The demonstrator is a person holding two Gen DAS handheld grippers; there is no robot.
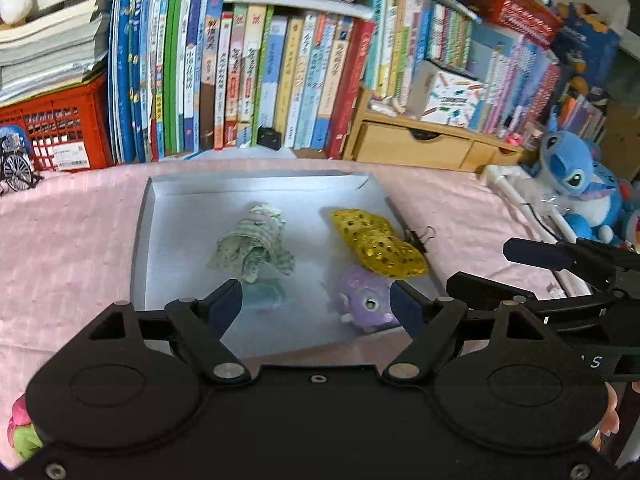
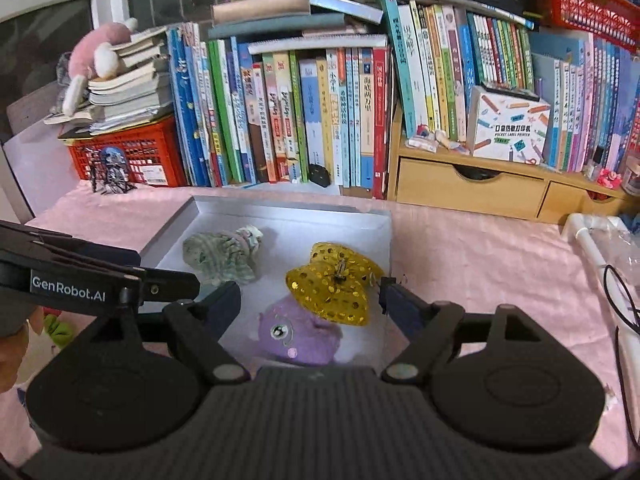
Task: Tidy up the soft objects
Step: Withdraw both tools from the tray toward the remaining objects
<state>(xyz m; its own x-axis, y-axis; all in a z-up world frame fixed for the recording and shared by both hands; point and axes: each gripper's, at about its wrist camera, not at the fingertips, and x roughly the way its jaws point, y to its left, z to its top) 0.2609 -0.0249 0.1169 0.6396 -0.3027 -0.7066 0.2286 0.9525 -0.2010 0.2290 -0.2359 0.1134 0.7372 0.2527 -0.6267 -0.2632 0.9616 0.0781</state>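
Three soft objects lie in a shallow grey tray (image 1: 144, 240) on a table draped in pink cloth (image 1: 68, 240): a crumpled green patterned fabric bundle (image 1: 252, 250) at the far left, a yellow sequined bow (image 1: 378, 244) at the far right, and a purple plush toy (image 1: 366, 300) with one large eye at the near right, just beside the bow. A black binder clip (image 1: 420, 236) sits at the tray's right edge next to the bow.

The left gripper (image 1: 318, 300) hovers over the tray's near side, its jaws wide apart and opening, nothing between them. The right gripper (image 2: 310, 300) hangs beside it, jaws likewise spread and empty, the plush and bow showing through the gap below.

Beyond the tray, a row of upright children's books (image 1: 256, 80) lines the far wall, flanked by a red plastic crate (image 1: 60, 128) under a stack of papers on the left and a wooden drawer unit (image 2: 472, 190) on the right. A blue plush doll (image 1: 576, 184) sits far right. A white box (image 2: 508, 130) on the drawer unit reads "POCKET LABEL PRINTER"; the left gripper's side is marked "GenRobot.AI".
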